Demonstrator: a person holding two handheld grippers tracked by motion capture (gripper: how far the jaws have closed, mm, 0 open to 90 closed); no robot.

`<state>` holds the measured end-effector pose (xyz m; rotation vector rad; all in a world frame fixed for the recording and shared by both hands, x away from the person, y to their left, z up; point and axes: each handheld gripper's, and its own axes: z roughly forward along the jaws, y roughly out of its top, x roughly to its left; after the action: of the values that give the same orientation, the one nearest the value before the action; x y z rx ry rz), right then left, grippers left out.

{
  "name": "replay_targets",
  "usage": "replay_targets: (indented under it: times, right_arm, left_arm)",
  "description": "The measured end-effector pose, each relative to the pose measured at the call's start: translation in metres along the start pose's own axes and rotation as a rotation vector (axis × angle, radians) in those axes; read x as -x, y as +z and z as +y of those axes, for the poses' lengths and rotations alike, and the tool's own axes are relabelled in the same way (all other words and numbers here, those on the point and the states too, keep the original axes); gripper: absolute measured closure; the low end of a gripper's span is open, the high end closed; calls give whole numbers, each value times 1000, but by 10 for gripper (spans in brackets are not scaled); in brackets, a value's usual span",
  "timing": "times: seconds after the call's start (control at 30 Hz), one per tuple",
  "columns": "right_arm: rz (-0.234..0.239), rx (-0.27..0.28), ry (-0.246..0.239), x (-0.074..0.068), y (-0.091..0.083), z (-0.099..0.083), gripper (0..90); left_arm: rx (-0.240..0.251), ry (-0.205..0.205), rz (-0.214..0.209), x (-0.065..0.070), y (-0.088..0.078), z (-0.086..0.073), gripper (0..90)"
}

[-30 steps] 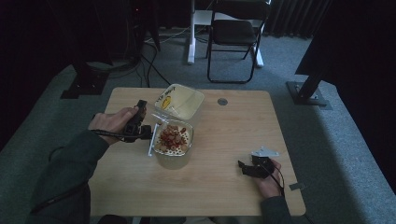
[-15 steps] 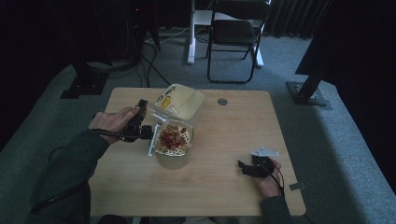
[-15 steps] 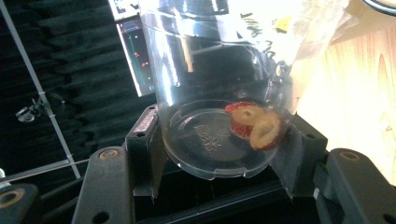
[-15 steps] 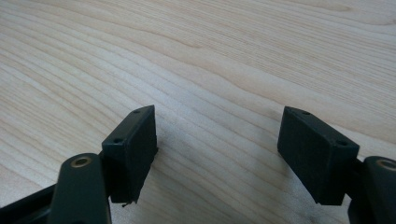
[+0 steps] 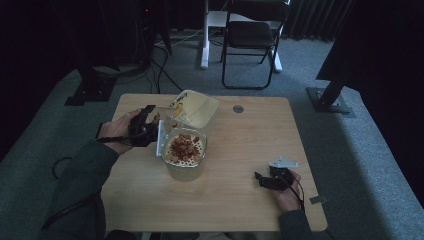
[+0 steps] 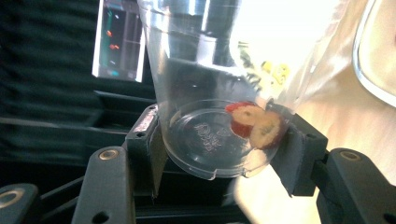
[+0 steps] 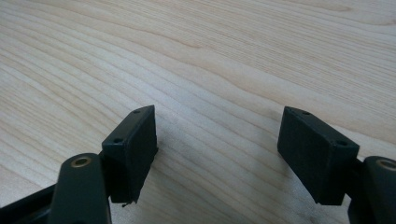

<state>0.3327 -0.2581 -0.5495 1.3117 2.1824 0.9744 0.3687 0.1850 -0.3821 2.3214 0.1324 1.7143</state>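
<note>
High view: left claw (image 5: 150, 131) at left edge of the big tub (image 5: 186, 155), clamped on a clear plastic cup (image 5: 161, 136) tipped on its side, mouth toward the tub. Tub stands on the surface (image 5: 235, 200) w/ round reddish snack pieces (image 5: 184, 147) heaped inside. Pale bag w/ yellow print (image 5: 192, 107) just behind the tub, touching or nearly so; can't tell which. Small grey round disc (image 5: 238, 108) set in the surface behind and right of the tub, well apart from it. Right claw (image 5: 261, 180) low over the surface, right and to the front of the tub, well apart; grey three-cornered plate (image 5: 283, 163) on top of it. Black folding chair (image 5: 252, 40) on the floor far behind the tub.

Left gripper view: left claw (image 6: 219, 151) pressed on the base of the clear plastic cup (image 6: 210, 93), one black pad each side. Cup tilted, base toward the camera. Two snack pieces (image 6: 257, 125) left inside, resting on the base wall near the right-hand pad, touching each other. Rim of the tub (image 6: 373, 60) at the right edge of frame, beyond the cup. Lit screen (image 6: 119, 39) in the dark background, upper left.

Right gripper view: right claw (image 7: 217, 140) wide apart, nothing between the pads. Bare light wood of the surface (image 7: 210, 60) under and ahead of it.
</note>
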Motion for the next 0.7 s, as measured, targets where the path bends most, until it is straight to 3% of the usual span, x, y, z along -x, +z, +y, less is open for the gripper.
replay_targets:
  times: [0.1,0.2,0.23,0.27,0.3,0.7]
  right_arm:
    - [0,0,0,0,0,0,278]
    - [0,0,0,0,0,0,278]
    - [0,0,0,0,0,0,278]
    - [0,0,0,0,0,0,278]
    - [0,0,0,0,0,0,278]
    - [-1,-1,1,0,0,0,278]
  left_arm:
    - [9,-73,-22,-2,3,-5,429]
    - [11,-108,-36,-2,5,-7,429]
    - [15,-147,-46,-2,6,-10,428]
    - [15,-147,-46,-2,6,-10,428]
    - [9,-189,-59,-4,8,-11,428]
    - [32,-483,-142,-17,23,-7,425]
